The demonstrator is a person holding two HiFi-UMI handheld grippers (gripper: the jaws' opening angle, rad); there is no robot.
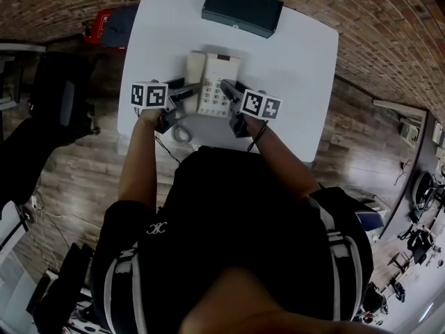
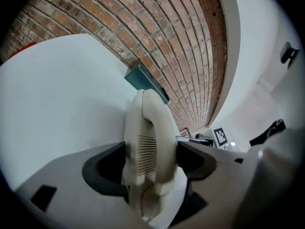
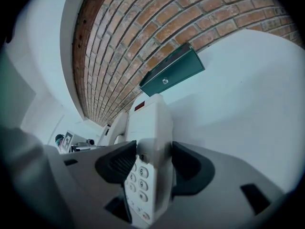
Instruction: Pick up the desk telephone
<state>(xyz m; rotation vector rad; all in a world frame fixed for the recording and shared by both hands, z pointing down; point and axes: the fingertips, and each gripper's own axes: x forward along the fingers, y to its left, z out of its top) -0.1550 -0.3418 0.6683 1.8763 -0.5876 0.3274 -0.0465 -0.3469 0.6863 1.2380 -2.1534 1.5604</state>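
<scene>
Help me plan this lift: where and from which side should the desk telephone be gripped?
Grip both long sides from the near end: left gripper on the handset, right gripper on the keypad edge. The desk telephone lies flat and lengthwise, probably too wide for one gripper.

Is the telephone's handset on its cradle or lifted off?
On the cradle: in the head view the handset lies seated along the left side of the desk telephone.

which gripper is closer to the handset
Left. The left gripper has its jaws either side of the handset; the right gripper straddles the keypad edge of the telephone, beside the handset.
</scene>
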